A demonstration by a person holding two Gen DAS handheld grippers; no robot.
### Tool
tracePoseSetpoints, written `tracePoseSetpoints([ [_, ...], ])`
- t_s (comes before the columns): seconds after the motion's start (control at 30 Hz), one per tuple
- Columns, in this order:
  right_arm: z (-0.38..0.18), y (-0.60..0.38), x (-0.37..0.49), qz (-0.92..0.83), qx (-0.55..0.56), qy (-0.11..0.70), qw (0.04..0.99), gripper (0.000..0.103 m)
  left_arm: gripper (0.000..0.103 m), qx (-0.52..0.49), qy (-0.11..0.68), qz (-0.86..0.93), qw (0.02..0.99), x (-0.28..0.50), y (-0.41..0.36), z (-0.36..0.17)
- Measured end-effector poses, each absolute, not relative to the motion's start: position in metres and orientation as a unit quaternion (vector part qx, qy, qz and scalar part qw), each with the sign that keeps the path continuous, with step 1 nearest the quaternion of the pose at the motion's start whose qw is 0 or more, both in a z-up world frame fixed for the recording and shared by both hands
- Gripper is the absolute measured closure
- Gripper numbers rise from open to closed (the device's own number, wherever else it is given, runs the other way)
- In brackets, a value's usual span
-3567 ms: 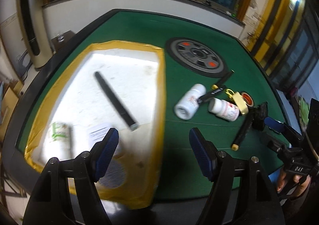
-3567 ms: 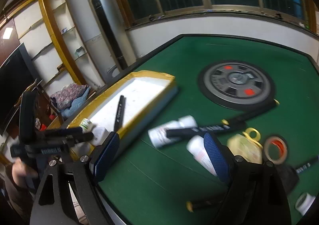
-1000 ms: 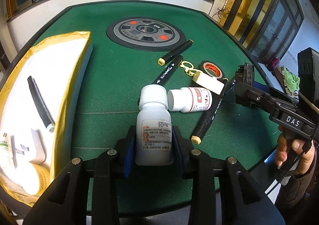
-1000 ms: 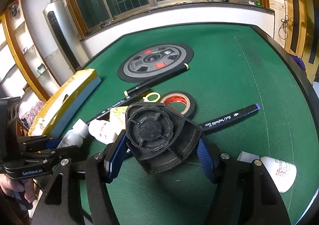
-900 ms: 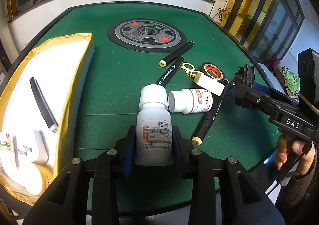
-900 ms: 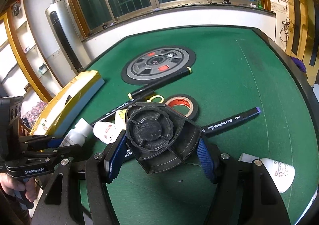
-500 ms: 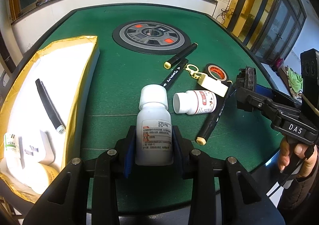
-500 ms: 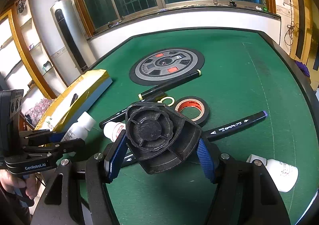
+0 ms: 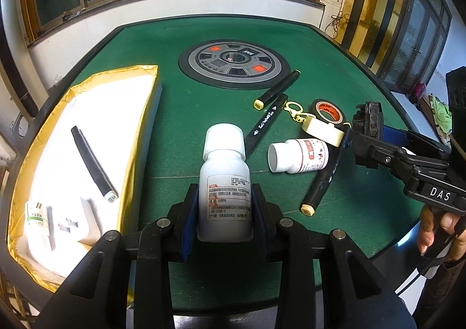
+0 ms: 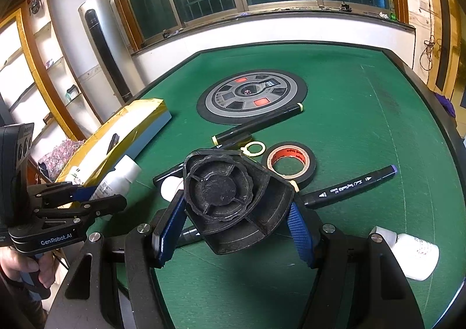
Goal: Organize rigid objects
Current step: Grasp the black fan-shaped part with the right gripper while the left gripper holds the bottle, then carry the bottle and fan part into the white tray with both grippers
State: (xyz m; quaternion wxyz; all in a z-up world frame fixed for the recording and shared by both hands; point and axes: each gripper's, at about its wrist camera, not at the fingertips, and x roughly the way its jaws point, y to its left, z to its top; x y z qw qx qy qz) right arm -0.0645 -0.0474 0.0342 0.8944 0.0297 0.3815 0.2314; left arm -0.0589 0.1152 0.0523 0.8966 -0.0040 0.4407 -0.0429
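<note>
Two items clamped for boxing | left gripper (image 9: 224, 212): pinching white bottle (image 9: 224, 180) | right gripper (image 10: 230, 221): pinching black cap (image 10: 233, 198) | yellow-edged tray (image 9: 131, 151): nearby, likely destination

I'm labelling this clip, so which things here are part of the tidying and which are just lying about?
In the job:
white plastic bottle in left gripper
black ribbed plastic part in right gripper
yellow-edged white tray

Lying about:
round grey table console
silver floor-standing air conditioner
</note>
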Motion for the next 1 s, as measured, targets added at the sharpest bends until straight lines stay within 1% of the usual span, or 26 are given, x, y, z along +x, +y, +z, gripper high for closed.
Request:
tracePoseSetpoints([
  [0.27, 0.035, -0.044, -0.067, 0.238, 0.027, 0.38, 0.893, 0.042, 0.071, 0.003, 0.432, -0.032, 0.901, -0.059, 0.118, 0.056],
  [0.7, 0.036, -0.042, -0.07, 0.241, 0.024, 0.378, 0.893, 0.042, 0.071, -0.02, 0.413, -0.012, 0.91, -0.07, 0.144, 0.072],
  [1.0, 0.037, -0.039, -0.072, 0.243, 0.024, 0.378, 0.893, 0.042, 0.071, -0.059, 0.395, 0.034, 0.916, -0.078, 0.196, 0.088],
])
